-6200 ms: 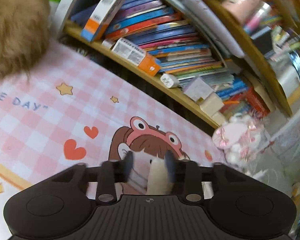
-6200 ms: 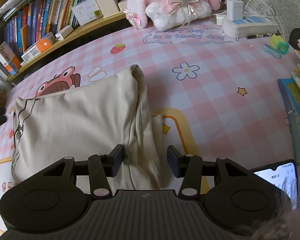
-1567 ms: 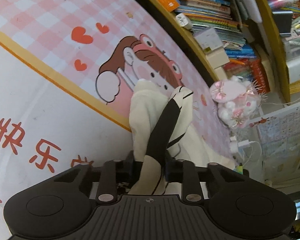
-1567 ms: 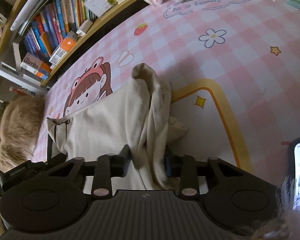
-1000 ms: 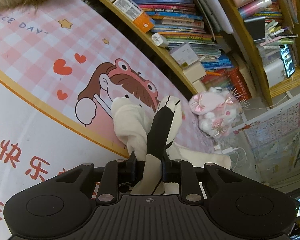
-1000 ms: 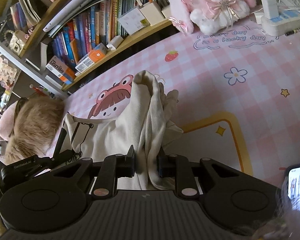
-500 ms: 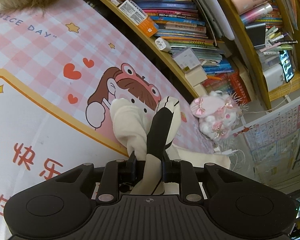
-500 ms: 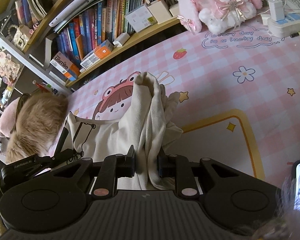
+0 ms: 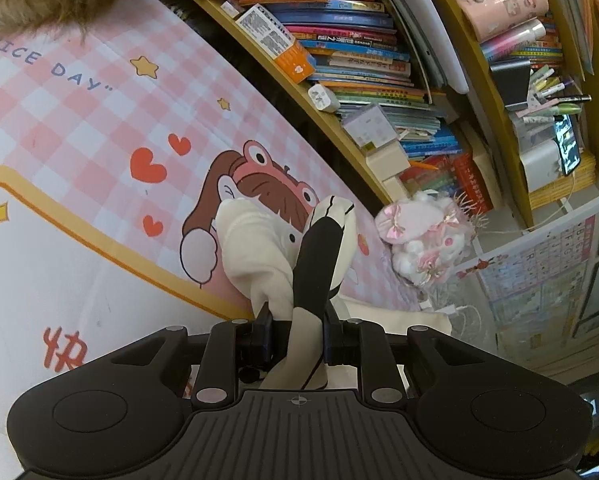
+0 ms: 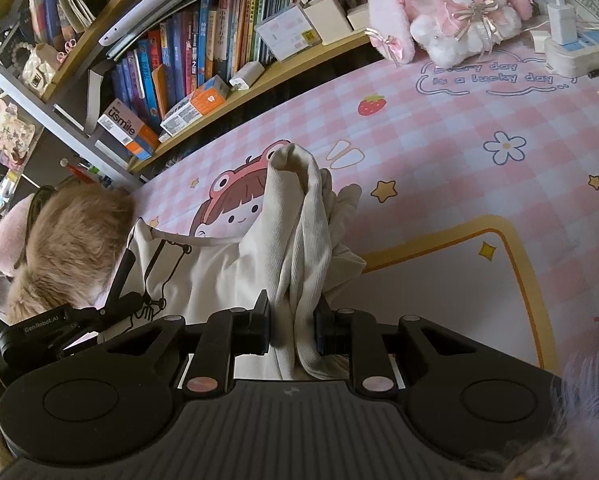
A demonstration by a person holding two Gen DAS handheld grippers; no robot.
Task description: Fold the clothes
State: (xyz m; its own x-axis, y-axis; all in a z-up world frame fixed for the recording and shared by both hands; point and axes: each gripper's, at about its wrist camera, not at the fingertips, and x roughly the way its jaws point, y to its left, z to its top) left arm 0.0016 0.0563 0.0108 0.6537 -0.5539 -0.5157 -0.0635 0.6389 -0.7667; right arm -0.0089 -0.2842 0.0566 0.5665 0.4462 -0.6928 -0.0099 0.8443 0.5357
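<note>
Fold in progress: the pink checked mat [image 10: 439,152] covers the tabletop, and over it the cream garment [image 10: 219,276] is raised by two gathered edges, its lower part apparently trailing onto the mat. Judged from this, the carry-over stage is in hand; the next move calls for bringing both held edges across together and lowering them evenly, so that the layers land flat and aligned. The right hand-held gripper [image 10: 293,330] points steeply downward, jaws narrow and pinched on a ribbed bunch of the garment. The left hand-held gripper [image 9: 297,334] tilts less steeply, jaws likewise narrow, clamping cloth crossed by a black band [image 9: 319,268].
</note>
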